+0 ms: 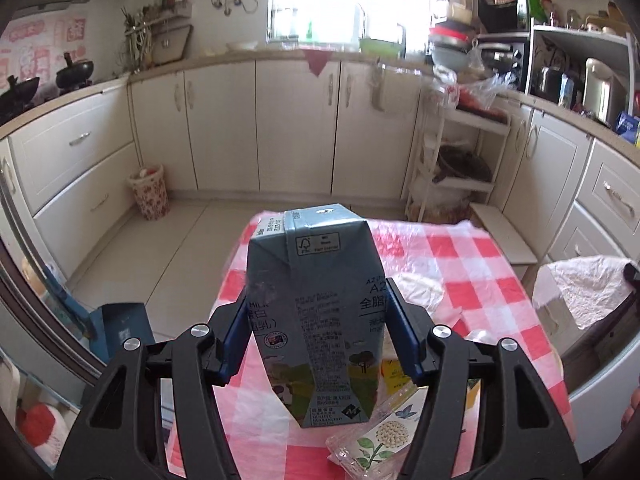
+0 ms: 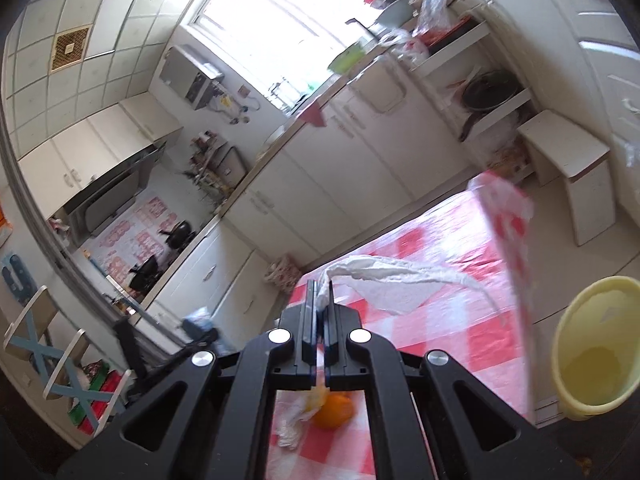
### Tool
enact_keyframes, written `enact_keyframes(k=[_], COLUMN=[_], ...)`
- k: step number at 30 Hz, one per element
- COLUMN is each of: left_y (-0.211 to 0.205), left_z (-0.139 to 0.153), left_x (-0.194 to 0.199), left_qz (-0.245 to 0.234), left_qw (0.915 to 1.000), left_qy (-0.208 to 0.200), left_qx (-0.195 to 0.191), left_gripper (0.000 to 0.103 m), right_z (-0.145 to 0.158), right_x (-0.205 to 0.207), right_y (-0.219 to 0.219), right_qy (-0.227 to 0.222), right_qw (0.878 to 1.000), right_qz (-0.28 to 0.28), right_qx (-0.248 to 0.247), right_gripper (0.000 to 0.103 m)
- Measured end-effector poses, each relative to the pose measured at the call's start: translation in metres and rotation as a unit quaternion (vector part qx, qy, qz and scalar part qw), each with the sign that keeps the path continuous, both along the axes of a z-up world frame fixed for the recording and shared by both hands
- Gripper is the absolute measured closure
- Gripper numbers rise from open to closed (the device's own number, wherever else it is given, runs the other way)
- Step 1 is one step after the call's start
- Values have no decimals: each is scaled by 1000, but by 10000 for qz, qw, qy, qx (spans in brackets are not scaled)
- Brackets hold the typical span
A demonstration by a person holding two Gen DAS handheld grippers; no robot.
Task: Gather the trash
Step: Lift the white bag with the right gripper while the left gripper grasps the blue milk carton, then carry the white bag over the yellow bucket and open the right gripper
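My left gripper (image 1: 316, 320) is shut on a blue-grey milk carton (image 1: 316, 312) and holds it upright above the red-and-white checked table (image 1: 472, 280). My right gripper (image 2: 323, 292) is shut on a crumpled white paper tissue (image 2: 392, 284) that trails to the right above the checked table (image 2: 440, 336). The left gripper with the carton shows faintly at the lower left in the right wrist view (image 2: 200, 328).
A clear plastic packet with a flower print (image 1: 380, 436) and a yellow pack (image 1: 394, 372) lie under the carton. A white-lined bin (image 1: 588, 296) stands right of the table. An orange (image 2: 334, 410) and a yellow cup (image 2: 596, 344) sit near my right gripper.
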State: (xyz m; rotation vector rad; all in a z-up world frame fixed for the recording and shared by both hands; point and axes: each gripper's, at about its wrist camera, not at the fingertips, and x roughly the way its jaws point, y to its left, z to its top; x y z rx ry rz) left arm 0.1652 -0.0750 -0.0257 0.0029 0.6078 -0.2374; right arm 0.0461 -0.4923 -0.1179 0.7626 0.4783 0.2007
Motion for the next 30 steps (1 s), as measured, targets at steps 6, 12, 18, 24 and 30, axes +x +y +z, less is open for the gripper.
enact_keyframes(k=[6, 12, 18, 24, 30], left_y=[-9, -47, -75, -46, -18], left_z=[19, 26, 27, 18, 13], left_x=[-14, -25, -35, -11, 8], left_qz=[-280, -655, -996, -820, -669], left_qw=[9991, 9969, 9942, 9947, 9967], left_qy=[-164, -213, -298, 155, 374], left_qx=[-286, -387, -271, -605, -273], left_gripper=[49, 51, 54, 64, 42], right_z=[-13, -57, -127, -169, -101], right_x=[-32, -34, 2, 14, 23], right_y=[-55, -100, -108, -103, -73], right_qy=[475, 1599, 3117, 4197, 3870], right_qw=[9929, 9707, 9375, 9026, 9158], right_qz=[-999, -1582, -1234, -933, -927], right_qx=[-438, -845, -930, -204, -544], right_gripper=[100, 100, 99, 37, 30])
